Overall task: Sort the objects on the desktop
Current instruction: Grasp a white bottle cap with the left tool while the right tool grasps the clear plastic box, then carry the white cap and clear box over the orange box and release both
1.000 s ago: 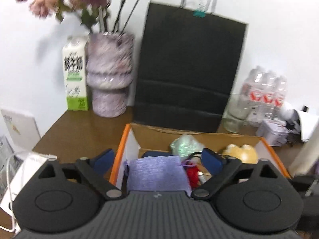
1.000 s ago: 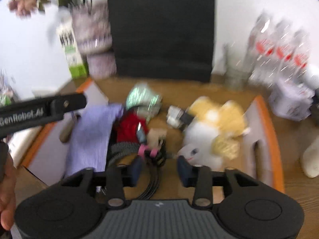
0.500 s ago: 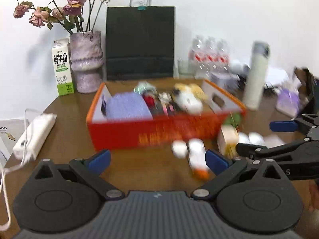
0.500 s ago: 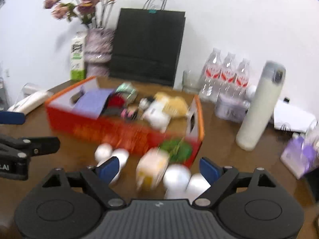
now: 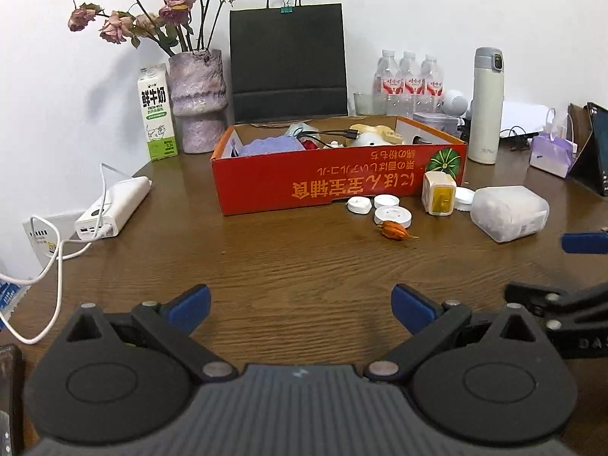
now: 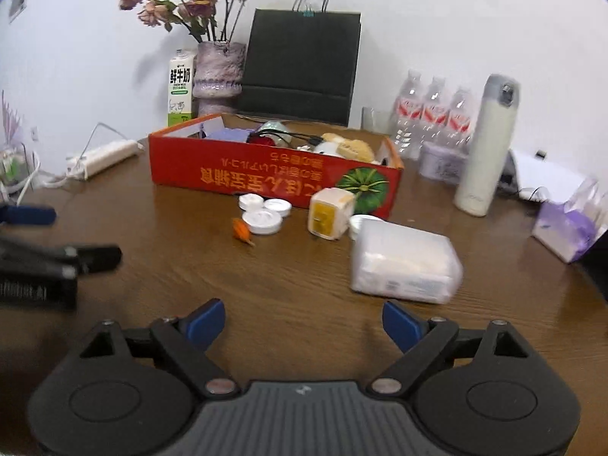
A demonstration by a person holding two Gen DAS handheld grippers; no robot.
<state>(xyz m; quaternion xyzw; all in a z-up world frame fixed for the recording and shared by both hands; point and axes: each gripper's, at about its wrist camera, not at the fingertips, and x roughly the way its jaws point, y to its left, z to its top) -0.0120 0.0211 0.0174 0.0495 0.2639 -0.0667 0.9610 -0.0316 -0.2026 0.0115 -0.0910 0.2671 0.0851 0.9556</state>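
Brown wood surface (image 5: 288, 262) w/ red box (image 5: 338, 180) at the back, loose bits in front: we've got left claw (image 5: 300, 304) & right claw (image 6: 302, 321) both spread wide, empty, so we'd approach tissue pack (image 6: 404, 264) low, squeeze gently, lift over box rim.

Black claw (image 5: 300, 304), blue fingertips (image 5: 190, 302)

An office or home desk corner is suggested. A brown wooden table (image 5: 304, 266) is set against a plain white wall, and everyday clutter is spread over it: a vase of dried roses (image 5: 197, 98), a milk carton (image 5: 156, 112), a black paper bag (image 5: 288, 64), bottled water (image 5: 408, 79), a white thermos (image 5: 487, 106), a charging power bank (image 5: 114, 205) and a red cardboard box (image 5: 334, 178) of odds and ends.
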